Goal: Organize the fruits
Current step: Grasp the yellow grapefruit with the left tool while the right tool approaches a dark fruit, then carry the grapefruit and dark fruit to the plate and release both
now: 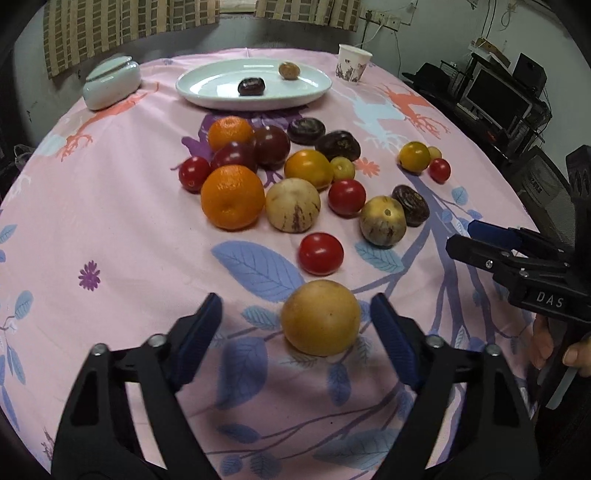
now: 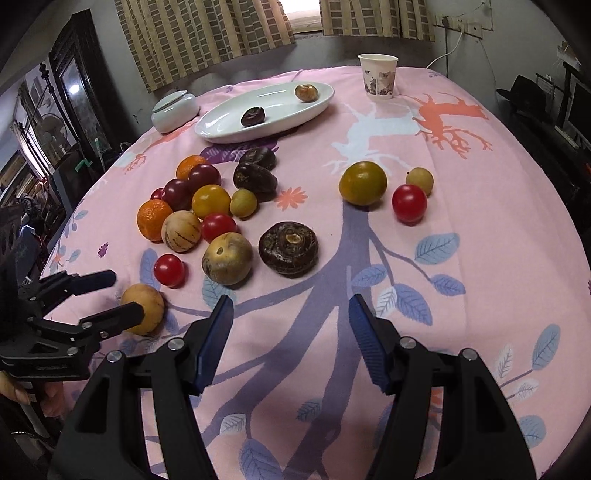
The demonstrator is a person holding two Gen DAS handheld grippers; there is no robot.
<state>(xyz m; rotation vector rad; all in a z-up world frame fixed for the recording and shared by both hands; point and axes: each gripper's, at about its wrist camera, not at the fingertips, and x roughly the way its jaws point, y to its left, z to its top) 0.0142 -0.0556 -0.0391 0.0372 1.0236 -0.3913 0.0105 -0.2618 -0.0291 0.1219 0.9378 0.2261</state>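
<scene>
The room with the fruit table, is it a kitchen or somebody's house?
Probably a room in somebody's home, not clearly a kitchen. A round table wears a pink tablecloth with deer and leaves, striped curtains hang at a window, and a computer monitor sits on a cluttered desk beside it.

We see a pink tabletop cloth [image 1: 110, 221] printed with blue leaves, purple branches and coral deer. At twelve o'clock, a pale green plate [image 1: 207, 83]; below it bright oranges [image 1: 232, 197], red tomatoes [image 1: 320, 253], dark purple fruit [image 1: 271, 144], a golden-yellow fruit [image 1: 320, 317]. Both tools are black with blue pads [image 2: 214, 347].
</scene>
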